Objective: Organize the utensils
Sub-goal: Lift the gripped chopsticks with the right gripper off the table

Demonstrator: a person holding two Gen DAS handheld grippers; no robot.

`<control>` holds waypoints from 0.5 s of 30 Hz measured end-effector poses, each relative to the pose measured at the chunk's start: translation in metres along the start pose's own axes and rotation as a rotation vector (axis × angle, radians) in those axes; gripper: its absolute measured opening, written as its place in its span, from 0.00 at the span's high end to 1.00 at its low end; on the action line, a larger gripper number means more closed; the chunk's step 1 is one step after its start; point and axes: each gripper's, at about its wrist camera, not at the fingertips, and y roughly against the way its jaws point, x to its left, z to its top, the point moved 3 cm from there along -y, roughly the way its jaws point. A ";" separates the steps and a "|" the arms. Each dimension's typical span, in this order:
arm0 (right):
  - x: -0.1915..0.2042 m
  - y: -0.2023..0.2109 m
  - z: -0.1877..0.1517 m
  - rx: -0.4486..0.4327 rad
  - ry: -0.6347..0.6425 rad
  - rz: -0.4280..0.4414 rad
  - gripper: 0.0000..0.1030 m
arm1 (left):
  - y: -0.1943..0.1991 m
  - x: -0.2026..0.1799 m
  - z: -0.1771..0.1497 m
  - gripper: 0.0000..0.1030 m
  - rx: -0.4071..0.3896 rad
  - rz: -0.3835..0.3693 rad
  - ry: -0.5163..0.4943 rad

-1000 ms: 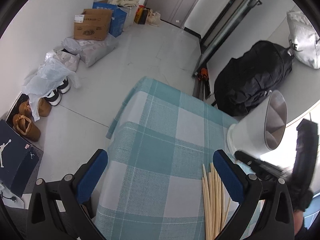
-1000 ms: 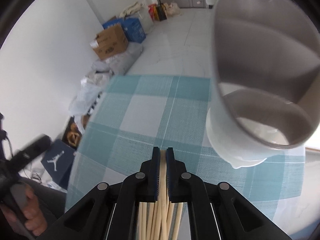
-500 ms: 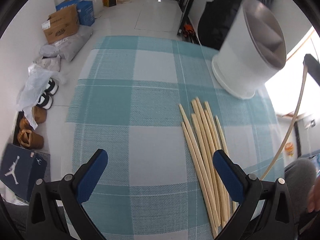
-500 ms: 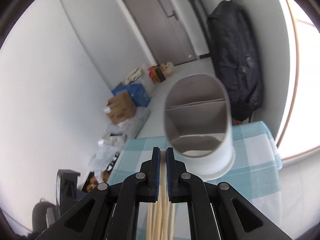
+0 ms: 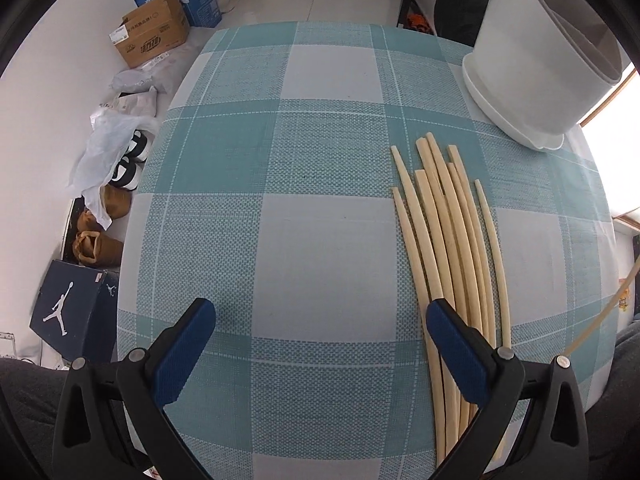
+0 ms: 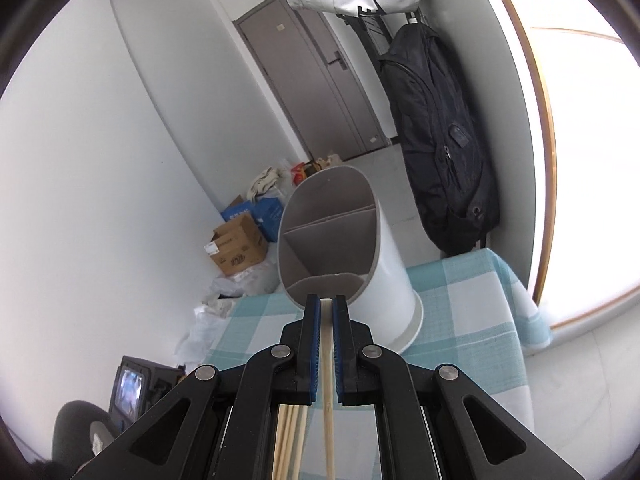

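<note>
Several pale wooden chopsticks (image 5: 448, 240) lie side by side on the teal checked tablecloth (image 5: 280, 160). My left gripper (image 5: 320, 344) hangs open above the cloth, its right pad over their near ends, nothing between the pads. A white divided utensil holder (image 5: 532, 60) stands at the far right of the table. In the right wrist view my right gripper (image 6: 326, 304) is shut on one chopstick (image 6: 327, 380), raised and aimed at the holder (image 6: 340, 248). That chopstick's tail (image 5: 600, 320) shows at the right edge of the left wrist view.
Cardboard boxes (image 5: 152, 36), plastic bags (image 5: 112, 136), shoes (image 5: 96, 240) and a dark shoebox (image 5: 72, 312) crowd the floor left of the table. A black backpack (image 6: 440, 140) hangs by the door. A window (image 6: 592, 140) glares on the right.
My left gripper swung from the floor down over the table and chopsticks. My right gripper rose with one chopstick and drew back, so the holder looks smaller and farther off.
</note>
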 end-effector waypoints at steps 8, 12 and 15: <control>-0.028 0.002 0.002 -0.006 -0.072 0.010 0.95 | -0.014 -0.013 0.017 0.02 0.041 0.050 -0.022; -0.043 0.005 0.006 -0.011 -0.123 0.018 0.95 | -0.013 -0.017 0.023 0.09 0.054 0.048 -0.035; -0.052 0.003 0.007 -0.003 -0.160 0.022 0.95 | -0.010 -0.023 0.026 0.32 0.069 -0.013 -0.037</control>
